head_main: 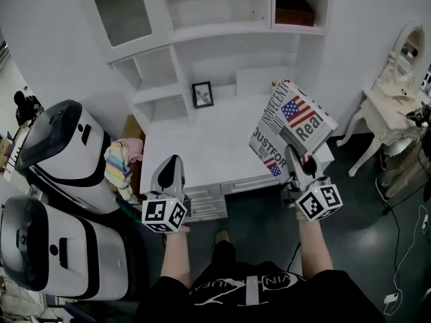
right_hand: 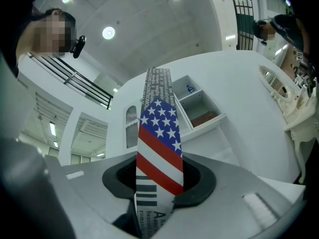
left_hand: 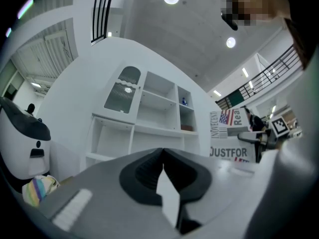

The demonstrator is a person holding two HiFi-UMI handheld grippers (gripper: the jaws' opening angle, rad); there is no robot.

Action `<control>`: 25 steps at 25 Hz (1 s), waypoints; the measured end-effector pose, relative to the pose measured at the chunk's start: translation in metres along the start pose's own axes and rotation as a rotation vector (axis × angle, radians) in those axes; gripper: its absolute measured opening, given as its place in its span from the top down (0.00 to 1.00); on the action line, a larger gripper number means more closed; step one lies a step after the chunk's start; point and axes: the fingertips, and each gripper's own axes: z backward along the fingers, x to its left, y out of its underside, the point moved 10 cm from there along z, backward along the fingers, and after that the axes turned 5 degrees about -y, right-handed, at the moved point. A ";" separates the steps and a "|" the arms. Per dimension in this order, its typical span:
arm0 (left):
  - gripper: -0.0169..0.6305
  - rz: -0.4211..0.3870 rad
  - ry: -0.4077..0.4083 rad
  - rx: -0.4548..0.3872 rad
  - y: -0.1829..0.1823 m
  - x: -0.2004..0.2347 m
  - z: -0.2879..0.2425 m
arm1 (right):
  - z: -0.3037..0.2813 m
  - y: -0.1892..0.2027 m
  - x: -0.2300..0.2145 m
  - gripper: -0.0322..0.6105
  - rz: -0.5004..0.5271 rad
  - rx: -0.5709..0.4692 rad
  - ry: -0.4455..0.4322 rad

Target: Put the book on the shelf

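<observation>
Head view: the whole scene is taken in. The book [head_main: 291, 123] is held tilted in the air over the right end of the worktop [head_main: 202, 140], gripped at its lower edge by the right gripper [head_main: 291, 152]. The shelf [head_main: 222, 31] stands behind it. The left gripper [head_main: 172, 161] is seen at the worktop's front edge, well apart from the book. A small frame [head_main: 203, 94] is stood at the back of the worktop.

What is not shown from above is given by the right gripper view: the jaws are clamped on the book [right_hand: 159, 133], which is seen edge-on between them with its flag print facing the camera. A brown thing [right_hand: 204, 118] is seen beyond, in an upper shelf compartment. In the left gripper view the jaws are pressed together at the tips with nothing held, and the book [left_hand: 232, 133] is caught side-on at the right.

Only parts of the cover's words can be read. What the brown thing is cannot be made out.
</observation>
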 end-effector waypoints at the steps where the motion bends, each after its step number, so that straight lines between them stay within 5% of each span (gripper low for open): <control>1: 0.97 -0.005 -0.006 -0.009 0.000 -0.005 0.009 | 0.006 -0.002 0.002 0.70 0.002 -0.005 -0.015; 7: 0.97 -0.030 0.008 -0.017 0.004 -0.012 -0.017 | -0.019 -0.001 -0.013 0.70 0.009 -0.021 -0.058; 10: 0.97 -0.060 -0.010 -0.014 -0.001 -0.031 0.025 | 0.015 -0.002 0.003 0.70 -0.017 -0.029 -0.095; 15: 0.97 -0.043 0.127 0.276 0.040 -0.071 0.114 | 0.160 0.032 0.051 0.70 -0.172 0.078 0.139; 21: 0.97 -0.028 0.174 0.317 0.051 -0.040 0.009 | 0.058 0.024 0.014 0.70 -0.155 0.054 0.156; 25: 0.97 -0.019 0.188 0.335 0.058 -0.038 -0.006 | 0.030 0.010 0.009 0.70 -0.130 0.032 0.121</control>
